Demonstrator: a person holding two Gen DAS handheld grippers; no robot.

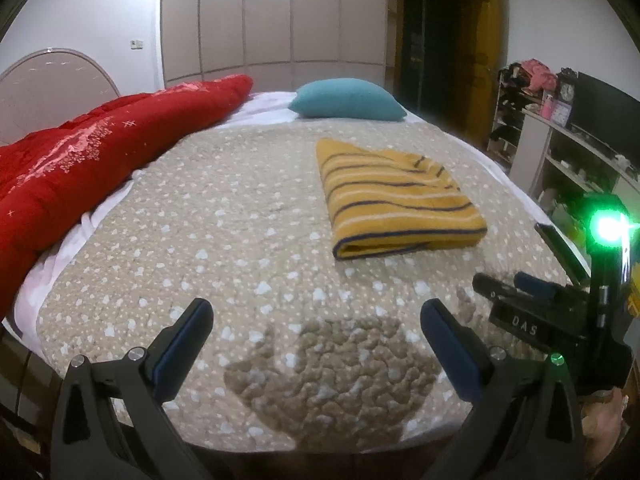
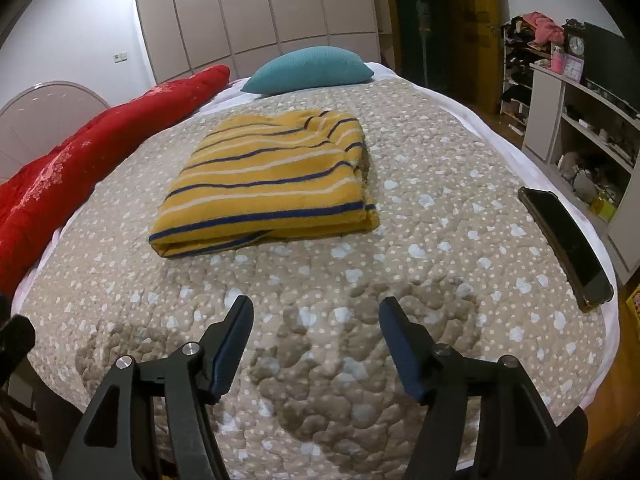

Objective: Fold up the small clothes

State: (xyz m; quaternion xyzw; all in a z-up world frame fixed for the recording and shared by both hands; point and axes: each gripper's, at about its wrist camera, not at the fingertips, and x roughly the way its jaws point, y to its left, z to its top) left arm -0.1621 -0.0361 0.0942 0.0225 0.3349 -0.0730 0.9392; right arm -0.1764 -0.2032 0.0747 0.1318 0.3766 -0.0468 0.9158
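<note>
A yellow garment with dark blue and white stripes (image 1: pixel 396 200) lies folded into a thick rectangle on the beige spotted bedspread (image 1: pixel 240 220). In the right wrist view the same folded garment (image 2: pixel 268 184) sits ahead and to the left. My left gripper (image 1: pixel 318 308) hovers over the near part of the bed, jaws wide apart, nothing between them. My right gripper (image 2: pixel 316 306) is also open and empty, short of the garment. In the left wrist view the right gripper's body (image 1: pixel 560 312) with its green light shows at the right edge.
A black phone (image 2: pixel 566 248) lies at the bed's right edge. A red quilt (image 1: pixel 92 160) runs along the left side and a teal pillow (image 1: pixel 348 100) sits at the far end. Shelves (image 2: pixel 584 128) with clutter stand to the right, wardrobes (image 1: pixel 276 16) behind.
</note>
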